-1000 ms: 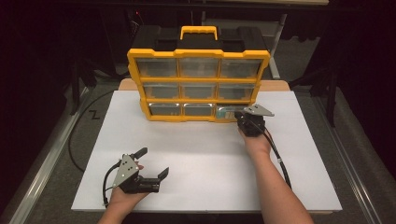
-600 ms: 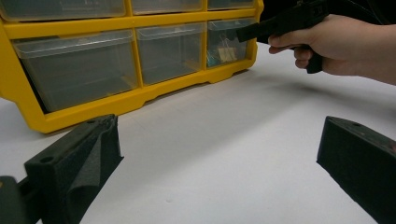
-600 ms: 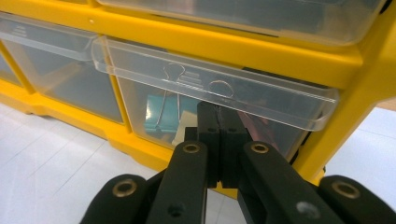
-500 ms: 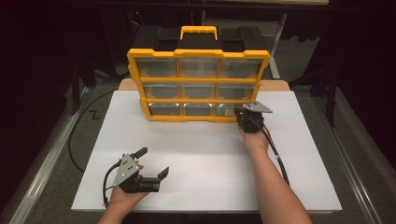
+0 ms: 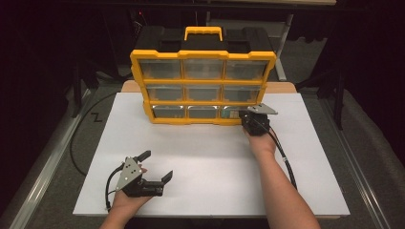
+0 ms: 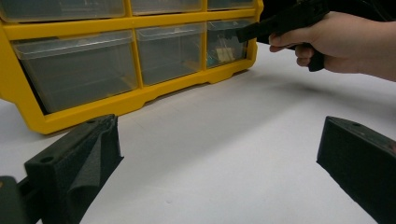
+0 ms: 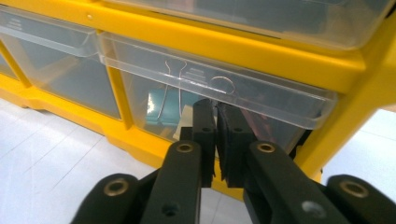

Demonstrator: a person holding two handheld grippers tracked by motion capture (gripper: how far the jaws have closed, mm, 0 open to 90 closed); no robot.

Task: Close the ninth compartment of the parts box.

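right gripper view: right gripper (image 7: 216, 116) jaws pressed together at bottom-right drawer (image 7: 219, 88) of yellow organizer (image 5: 203, 86); left gripper (image 5: 155, 167) jaws spread wide, nothing held.

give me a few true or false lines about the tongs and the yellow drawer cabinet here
1. The right tongs are at the bottom right drawer of the yellow drawer cabinet. True.
2. The left tongs are shut on a binder clip. False: their jaws stand wide apart with nothing between them, low over the white tabletop.
3. A teal binder clip lies inside the drawer in front of the right tongs. True.
4. The cabinet lies flat on its back. False: it stands upright with its drawer fronts toward the person.
5. The right tongs' jaws are spread wide. False: in the right gripper view they are pressed close together.
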